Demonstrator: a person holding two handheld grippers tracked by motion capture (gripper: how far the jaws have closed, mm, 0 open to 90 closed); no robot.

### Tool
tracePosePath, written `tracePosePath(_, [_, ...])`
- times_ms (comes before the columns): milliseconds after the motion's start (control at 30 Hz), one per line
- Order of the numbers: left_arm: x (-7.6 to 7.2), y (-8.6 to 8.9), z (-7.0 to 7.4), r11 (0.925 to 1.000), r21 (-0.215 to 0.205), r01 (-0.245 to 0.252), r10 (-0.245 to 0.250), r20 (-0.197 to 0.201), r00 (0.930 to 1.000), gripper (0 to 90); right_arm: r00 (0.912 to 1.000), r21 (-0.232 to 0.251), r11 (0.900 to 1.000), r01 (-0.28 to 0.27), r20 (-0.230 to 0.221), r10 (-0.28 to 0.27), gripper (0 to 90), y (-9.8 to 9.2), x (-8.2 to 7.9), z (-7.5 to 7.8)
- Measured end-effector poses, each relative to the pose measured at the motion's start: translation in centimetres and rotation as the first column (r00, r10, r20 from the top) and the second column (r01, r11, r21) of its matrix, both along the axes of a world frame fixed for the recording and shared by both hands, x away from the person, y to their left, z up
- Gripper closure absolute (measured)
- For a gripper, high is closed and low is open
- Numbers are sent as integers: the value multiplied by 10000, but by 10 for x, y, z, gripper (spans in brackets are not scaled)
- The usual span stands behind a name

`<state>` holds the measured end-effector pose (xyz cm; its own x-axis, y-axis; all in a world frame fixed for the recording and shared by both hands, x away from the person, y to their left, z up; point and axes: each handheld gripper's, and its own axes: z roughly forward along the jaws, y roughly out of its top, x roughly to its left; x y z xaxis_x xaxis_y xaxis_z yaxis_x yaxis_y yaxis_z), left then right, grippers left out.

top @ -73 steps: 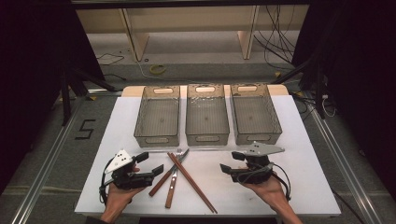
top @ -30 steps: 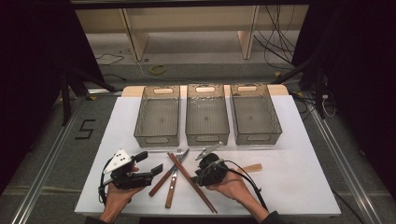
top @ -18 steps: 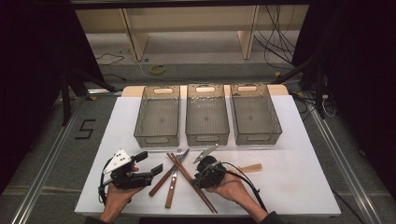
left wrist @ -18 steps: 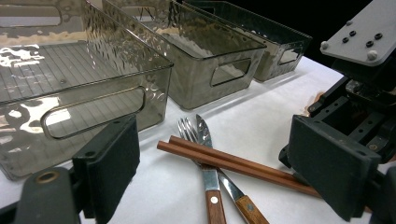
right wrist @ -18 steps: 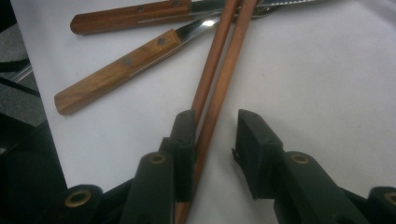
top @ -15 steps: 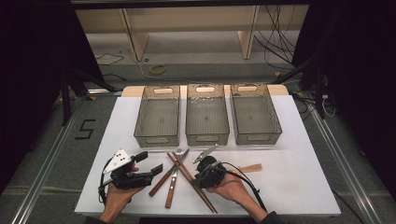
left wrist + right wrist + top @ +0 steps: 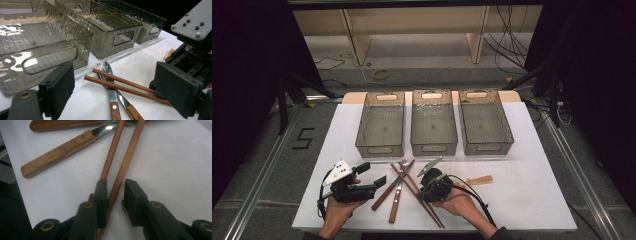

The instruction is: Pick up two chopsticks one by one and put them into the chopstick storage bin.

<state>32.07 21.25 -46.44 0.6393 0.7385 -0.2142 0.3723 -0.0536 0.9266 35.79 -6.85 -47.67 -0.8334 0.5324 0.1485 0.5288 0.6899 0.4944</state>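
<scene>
1. The right claw [image 7: 113,195] sits low over two chopsticks [image 7: 125,157] crossed on the white worktop [image 7: 522,200]. Its jaws have just been closing, with one stick between them and a gap still on one side, so nothing is gripped yet.
2. Get both sticks in — the other lies under the left jaw — before closing.
3. The left claw [image 7: 373,177] hangs wide open and empty beside the cutlery.

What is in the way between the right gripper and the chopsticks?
Nothing visible. The right gripper is already down at the two chopsticks: one stick lies between its jaws, which have just been closing, though a gap shows beside the stick. The other stick runs under its left jaw. The knife handle lies off to the side.
</scene>
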Motion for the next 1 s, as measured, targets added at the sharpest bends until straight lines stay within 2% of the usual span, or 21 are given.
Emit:
tracePosePath(300, [0, 0, 0, 10000, 23, 24, -24, -6, 10000, 164, 10000, -142, 9999, 3, -12, -3, 755, 2, 2, 1])
tracePosePath(467, [0, 0, 0, 10000, 5, 6, -6, 10, 10000, 164, 10000, -299, 9995, -53, -6, 53, 730, 5, 1, 2])
tracePosePath(500, [0, 0, 0, 10000, 11, 12, -12, 3, 10000, 164, 9999, -406, 9991, -86, 144, 92, 752, 6, 0, 2])
tracePosePath(633, [0, 0, 0, 10000, 29, 27, -27, 7, 10000, 164, 9998, -465, 9989, -35, 198, 44, 785, 7, 1, 2])
tracePosePath(800, [0, 0, 0, 10000, 28, 21, -21, 3, 10000, 164, 9999, -399, 9992, 45, 165, -39, 830, 6, 3, 2])
tracePosePath(1000, [1, 0, 0, 10000, 30, 35, -35, 4, 10000, 164, 9999, -327, 9994, 103, 72, -101, 842, 4, 5, 2])
